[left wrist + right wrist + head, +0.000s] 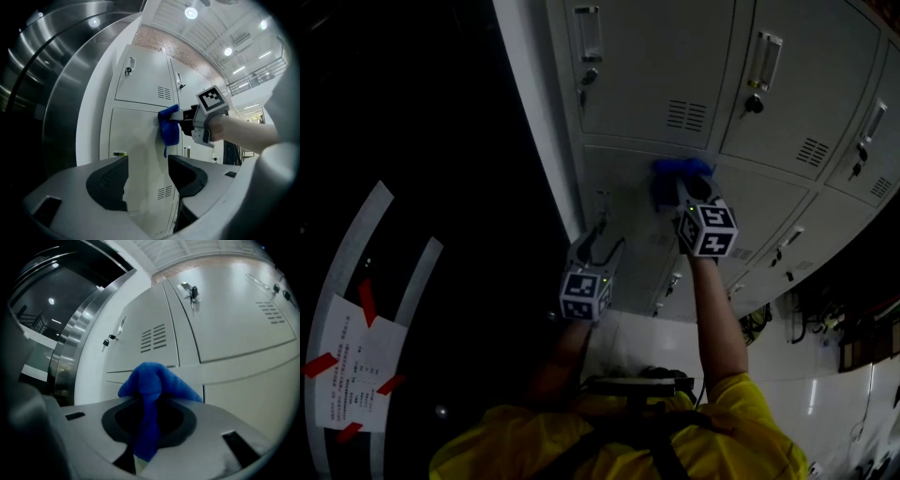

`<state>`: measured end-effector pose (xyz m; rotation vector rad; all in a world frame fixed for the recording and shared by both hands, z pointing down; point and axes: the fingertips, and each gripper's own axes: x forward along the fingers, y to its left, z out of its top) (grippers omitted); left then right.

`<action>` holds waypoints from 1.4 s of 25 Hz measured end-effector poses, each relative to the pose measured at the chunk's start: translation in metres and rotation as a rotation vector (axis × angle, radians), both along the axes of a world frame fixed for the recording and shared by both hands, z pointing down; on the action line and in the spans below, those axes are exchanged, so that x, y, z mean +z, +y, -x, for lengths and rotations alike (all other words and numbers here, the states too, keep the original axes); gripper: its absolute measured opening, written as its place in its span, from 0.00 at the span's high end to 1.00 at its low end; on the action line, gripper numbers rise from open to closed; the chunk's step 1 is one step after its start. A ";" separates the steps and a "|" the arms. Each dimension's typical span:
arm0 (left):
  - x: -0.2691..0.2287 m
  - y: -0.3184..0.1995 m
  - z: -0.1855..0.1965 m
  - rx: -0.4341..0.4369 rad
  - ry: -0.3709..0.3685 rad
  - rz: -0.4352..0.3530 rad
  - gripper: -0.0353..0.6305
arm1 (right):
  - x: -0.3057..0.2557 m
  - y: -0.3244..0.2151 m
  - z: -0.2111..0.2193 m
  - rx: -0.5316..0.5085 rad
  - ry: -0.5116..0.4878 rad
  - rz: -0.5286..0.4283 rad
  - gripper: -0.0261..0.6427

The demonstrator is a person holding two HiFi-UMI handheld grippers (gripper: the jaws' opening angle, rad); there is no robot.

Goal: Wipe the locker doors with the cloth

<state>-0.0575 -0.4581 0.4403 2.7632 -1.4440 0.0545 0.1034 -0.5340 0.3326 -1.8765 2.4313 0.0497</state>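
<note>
A blue cloth (678, 177) is pressed against a white locker door (623, 202), near that door's top edge. My right gripper (686, 190) is shut on the blue cloth (152, 394), which bunches out past its fingertips and hangs down between them. The left gripper view shows the cloth (169, 125) against the door with the right gripper (187, 123) behind it. My left gripper (602, 228) is open, with nothing between its fingers, lower on the same door (136, 140) and close to its surface.
The lockers (712, 84) form a bank of white doors with vents (686, 114), handles (763, 58) and key locks (754, 103). A steel column (51, 93) stands left of the lockers. A paper sign (354, 364) with red tape lies at the left.
</note>
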 end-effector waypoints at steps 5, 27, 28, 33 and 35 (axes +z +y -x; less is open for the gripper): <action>0.009 -0.009 -0.001 0.004 -0.008 0.015 0.56 | 0.142 -0.006 -0.004 0.032 0.000 0.237 0.85; 0.015 -0.016 -0.010 0.016 0.001 0.047 0.56 | -0.042 -0.002 0.053 -0.109 0.024 -0.021 0.85; 0.014 -0.016 -0.010 0.016 0.006 0.043 0.56 | -0.037 -0.009 0.051 -0.109 0.011 0.006 0.85; 0.019 -0.016 -0.006 0.003 -0.002 0.056 0.56 | 0.096 -0.021 0.056 -0.124 -0.025 0.242 0.85; 0.024 -0.016 -0.002 -0.008 -0.004 0.063 0.56 | 0.172 -0.027 0.057 -0.094 0.014 0.330 0.85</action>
